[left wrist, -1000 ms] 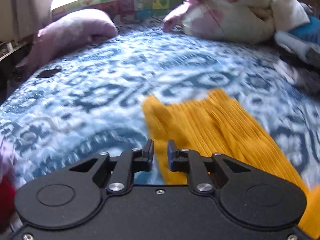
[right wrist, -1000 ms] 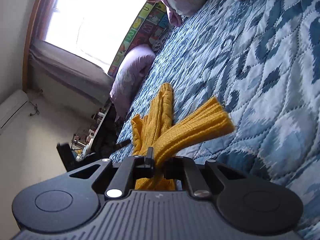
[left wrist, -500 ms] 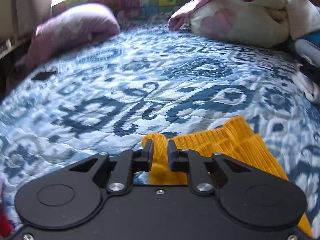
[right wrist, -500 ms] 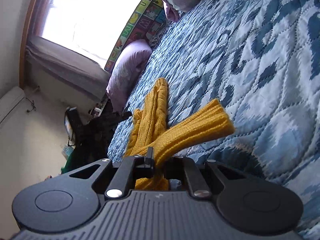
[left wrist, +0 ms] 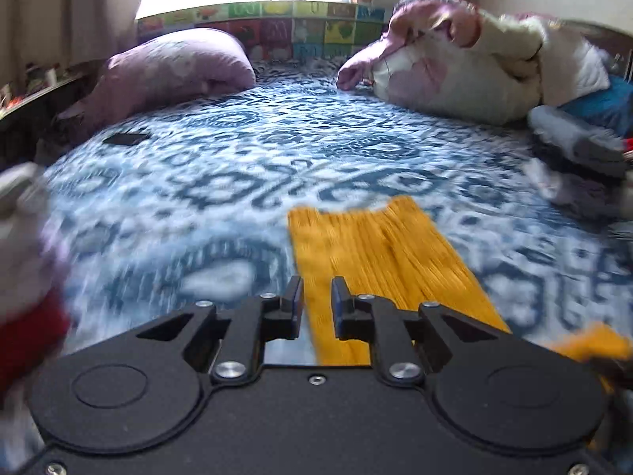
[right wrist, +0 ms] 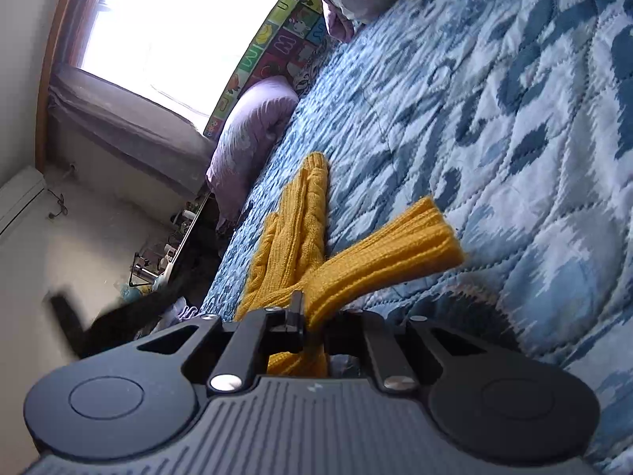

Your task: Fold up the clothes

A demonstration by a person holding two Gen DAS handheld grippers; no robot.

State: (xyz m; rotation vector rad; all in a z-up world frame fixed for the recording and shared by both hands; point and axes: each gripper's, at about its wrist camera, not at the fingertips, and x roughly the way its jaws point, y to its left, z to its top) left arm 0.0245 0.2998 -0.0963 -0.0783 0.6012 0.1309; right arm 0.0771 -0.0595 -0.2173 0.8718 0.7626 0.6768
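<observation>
Bed: blue-and-white patterned quilt covers the whole surface; the left wrist view is motion-blurred.
Garment: mustard-yellow knit sweater lies on the quilt, cable pattern visible, one sleeve stretched flat toward the purple pillow.
Right gripper: jaws pressed tight on a ribbed part of the sweater; the ribbed cuff end sticks out past them, lifted off the quilt.
Left gripper: jaws nearly closed, a narrow gap between them; a yellow ribbed panel shows in and beyond that gap, but I cannot tell whether the pads touch it or it lies on the quilt below.
Far side of bed: pile of pale and pink bedding at the right, purple pillow at the left, colourful picture-tile board under the window.
Quilt, left part: small dark flat object, too blurred to identify.
Left edge: blurred red and white cloth.
</observation>
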